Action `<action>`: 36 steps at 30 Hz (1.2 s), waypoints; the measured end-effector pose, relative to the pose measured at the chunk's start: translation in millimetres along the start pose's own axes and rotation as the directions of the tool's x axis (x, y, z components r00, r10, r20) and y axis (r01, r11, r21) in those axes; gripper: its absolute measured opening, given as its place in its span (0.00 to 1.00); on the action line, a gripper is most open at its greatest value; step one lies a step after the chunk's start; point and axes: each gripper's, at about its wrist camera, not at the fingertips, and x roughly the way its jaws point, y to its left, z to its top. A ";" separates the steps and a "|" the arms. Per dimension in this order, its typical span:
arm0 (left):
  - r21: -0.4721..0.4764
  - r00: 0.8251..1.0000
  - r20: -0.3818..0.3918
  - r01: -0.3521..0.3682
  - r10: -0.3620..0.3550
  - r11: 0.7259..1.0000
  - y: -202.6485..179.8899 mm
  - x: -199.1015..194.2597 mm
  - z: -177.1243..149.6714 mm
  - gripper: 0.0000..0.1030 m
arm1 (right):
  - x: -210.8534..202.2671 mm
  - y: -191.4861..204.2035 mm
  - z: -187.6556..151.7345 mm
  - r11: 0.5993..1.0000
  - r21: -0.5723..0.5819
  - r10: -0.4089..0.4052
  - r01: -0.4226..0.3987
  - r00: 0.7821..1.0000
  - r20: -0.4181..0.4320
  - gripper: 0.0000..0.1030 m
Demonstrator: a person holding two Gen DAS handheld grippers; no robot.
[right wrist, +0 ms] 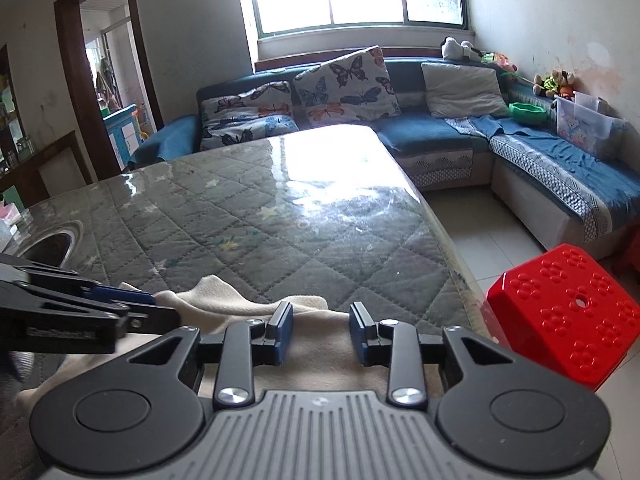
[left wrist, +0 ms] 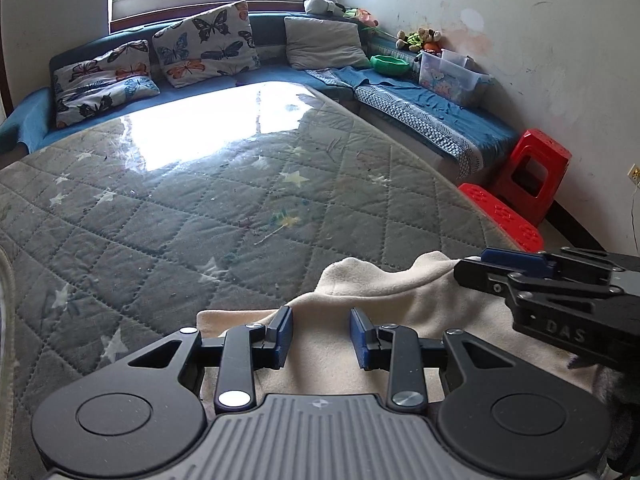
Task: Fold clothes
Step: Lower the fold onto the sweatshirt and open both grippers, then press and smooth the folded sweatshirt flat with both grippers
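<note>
A cream fleece garment [left wrist: 372, 292] lies bunched at the near edge of the quilted table [left wrist: 200, 208]. My left gripper [left wrist: 321, 334] is open, its blue pads just above the cloth, nothing between them. My right gripper [right wrist: 321, 332] is open too, over the same cream garment [right wrist: 256, 304] near the table's right edge. The right gripper shows in the left wrist view [left wrist: 516, 264] at the right, over the cloth. The left gripper shows in the right wrist view [right wrist: 120, 300] at the left, its tips at the garment's edge.
The grey quilted table [right wrist: 280, 220] is under a glossy clear cover. A blue corner sofa [right wrist: 440, 136] with butterfly pillows [right wrist: 344, 84] stands behind it. Red plastic stools [right wrist: 568, 312] stand at the table's right, on the tiled floor. A round metal bowl [right wrist: 52, 244] sits at the left.
</note>
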 end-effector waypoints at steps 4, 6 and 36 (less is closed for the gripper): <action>0.002 1.000 0.002 -0.002 0.002 1.000 -0.2 1.0 -0.3 0.34 | -3.0 6.7 -3.1 1.000 -0.019 0.021 -0.021 1.000 -0.004 0.32; 0.005 1.000 0.002 -0.005 0.005 1.000 -0.6 1.1 -0.3 0.34 | -0.1 11.2 -6.1 0.999 -0.032 0.019 -0.019 1.000 -0.013 0.36; 0.125 0.996 0.084 -0.053 0.042 0.991 -27.9 -56.4 -52.8 0.38 | -51.9 36.9 -46.2 0.996 -0.084 0.014 -0.015 1.000 -0.012 0.43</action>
